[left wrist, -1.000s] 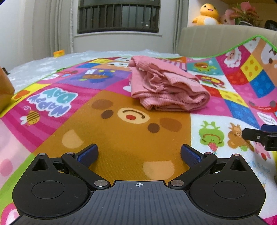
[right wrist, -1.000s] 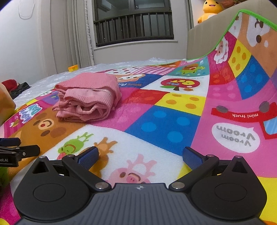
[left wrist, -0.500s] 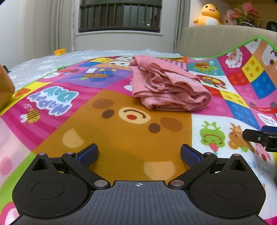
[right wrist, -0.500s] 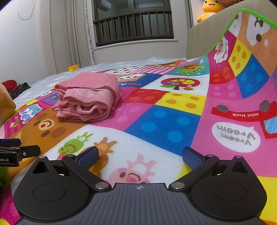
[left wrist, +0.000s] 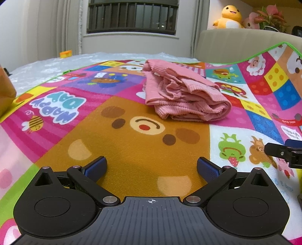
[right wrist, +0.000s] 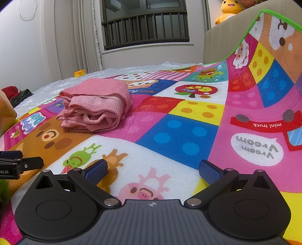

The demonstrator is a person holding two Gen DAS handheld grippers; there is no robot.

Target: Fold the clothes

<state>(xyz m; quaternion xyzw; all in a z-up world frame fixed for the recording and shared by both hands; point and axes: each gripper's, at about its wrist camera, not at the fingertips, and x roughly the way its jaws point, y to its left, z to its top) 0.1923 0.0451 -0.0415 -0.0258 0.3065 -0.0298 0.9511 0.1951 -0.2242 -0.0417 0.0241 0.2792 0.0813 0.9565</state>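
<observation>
A pink ribbed garment (left wrist: 181,94) lies folded in a loose bundle on the colourful play mat (left wrist: 132,147), ahead of both grippers. In the right wrist view the same garment (right wrist: 96,107) sits to the far left on the mat (right wrist: 179,132). My left gripper (left wrist: 151,167) is open, low over the brown bear patch, with nothing between its blue pads. My right gripper (right wrist: 152,169) is open too, empty, over the pig picture. Each gripper's tip shows at the edge of the other's view: the right gripper (left wrist: 283,152) and the left gripper (right wrist: 20,164).
The mat's right side curls up against a beige sofa (left wrist: 236,43) carrying a yellow plush toy (left wrist: 229,16). A small orange block (left wrist: 66,54) lies on the white floor covering by the wall. An orange-brown object (left wrist: 5,92) stands at the left edge.
Hardly anything differs: both grippers stay open and low over the mat. The left wrist view has crept very slightly, and the garment has not moved.
</observation>
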